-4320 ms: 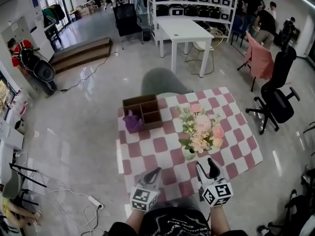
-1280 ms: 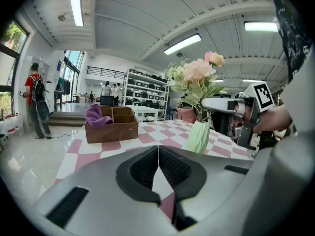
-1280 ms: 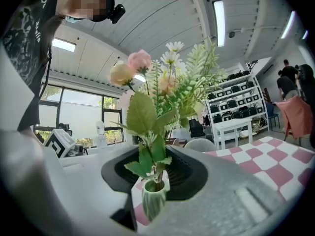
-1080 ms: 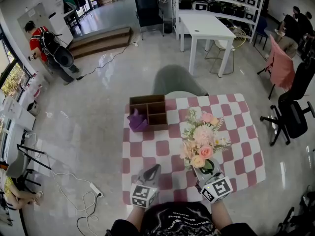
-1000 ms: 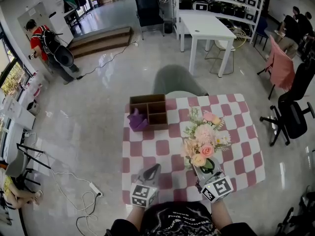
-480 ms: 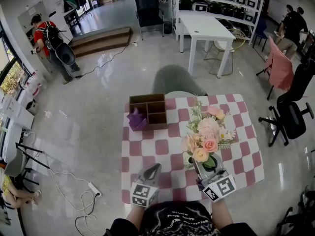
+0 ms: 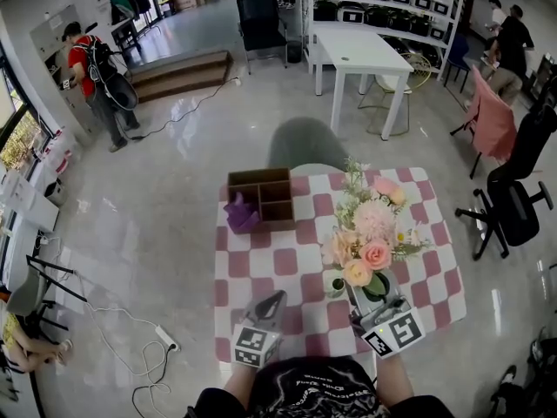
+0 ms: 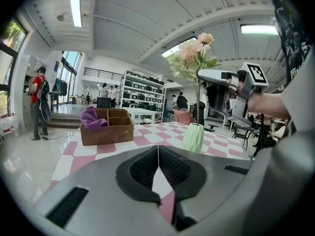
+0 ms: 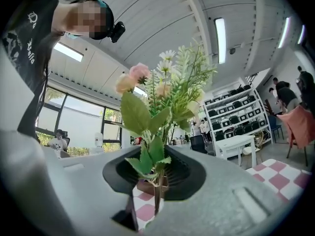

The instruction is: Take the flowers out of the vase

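Observation:
A bouquet of pink, peach and white flowers stands upright with my right gripper shut on its green stems. Its jaws have just been closing on those stems. A pale green vase stands on the pink-and-white checked table just left of that gripper. In the left gripper view the stems run down from the right gripper to the mouth of the vase. My left gripper is held low at the table's near edge, shut and empty, with its pads meeting.
A wooden divided box with a purple cloth sits at the table's far left. A black office chair is to the right. A white table and shelves stand beyond. Cables lie on the floor at left.
My right gripper has risen with the bouquet, so the flowers stand higher above the vase. Several seconds ago both grippers were open and the bouquet sat deep in the vase. The left gripper has kept still.

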### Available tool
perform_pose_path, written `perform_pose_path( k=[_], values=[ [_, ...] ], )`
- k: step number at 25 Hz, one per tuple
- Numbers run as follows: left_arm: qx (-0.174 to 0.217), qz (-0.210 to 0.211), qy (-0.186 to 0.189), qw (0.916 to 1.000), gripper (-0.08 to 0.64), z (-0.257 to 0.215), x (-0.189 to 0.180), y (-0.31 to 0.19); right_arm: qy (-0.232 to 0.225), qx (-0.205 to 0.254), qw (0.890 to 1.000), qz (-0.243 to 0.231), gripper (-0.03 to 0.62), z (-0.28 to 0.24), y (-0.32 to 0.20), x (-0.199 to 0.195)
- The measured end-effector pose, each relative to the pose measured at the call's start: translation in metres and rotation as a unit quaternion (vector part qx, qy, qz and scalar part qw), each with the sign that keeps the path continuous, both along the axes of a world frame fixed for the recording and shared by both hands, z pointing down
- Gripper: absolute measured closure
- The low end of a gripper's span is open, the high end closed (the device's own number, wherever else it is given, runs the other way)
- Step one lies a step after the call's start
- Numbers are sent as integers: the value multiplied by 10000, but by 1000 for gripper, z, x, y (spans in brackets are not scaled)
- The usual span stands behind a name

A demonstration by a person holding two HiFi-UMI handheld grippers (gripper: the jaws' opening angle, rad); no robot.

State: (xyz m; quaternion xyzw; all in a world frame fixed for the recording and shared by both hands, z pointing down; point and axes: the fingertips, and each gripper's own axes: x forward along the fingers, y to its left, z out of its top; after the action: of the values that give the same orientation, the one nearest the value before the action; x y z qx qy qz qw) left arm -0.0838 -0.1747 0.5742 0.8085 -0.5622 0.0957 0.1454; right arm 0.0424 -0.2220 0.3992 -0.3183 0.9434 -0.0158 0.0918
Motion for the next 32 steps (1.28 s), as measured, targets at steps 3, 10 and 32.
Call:
perform_pose_path(
  k=[3,10,32],
  values=[
    [17,66,14,10000,548,0,4,0,-57,45,10000,30,508,-7,1,1],
    [21,110,8,9999,548,1,6,1,-341,281,9990,25,517,-39,9,5],
    [-43,586,80,9982,548,6,26,-1,-194,-421,9933,1063,526,-17,10,75]
  ],
)
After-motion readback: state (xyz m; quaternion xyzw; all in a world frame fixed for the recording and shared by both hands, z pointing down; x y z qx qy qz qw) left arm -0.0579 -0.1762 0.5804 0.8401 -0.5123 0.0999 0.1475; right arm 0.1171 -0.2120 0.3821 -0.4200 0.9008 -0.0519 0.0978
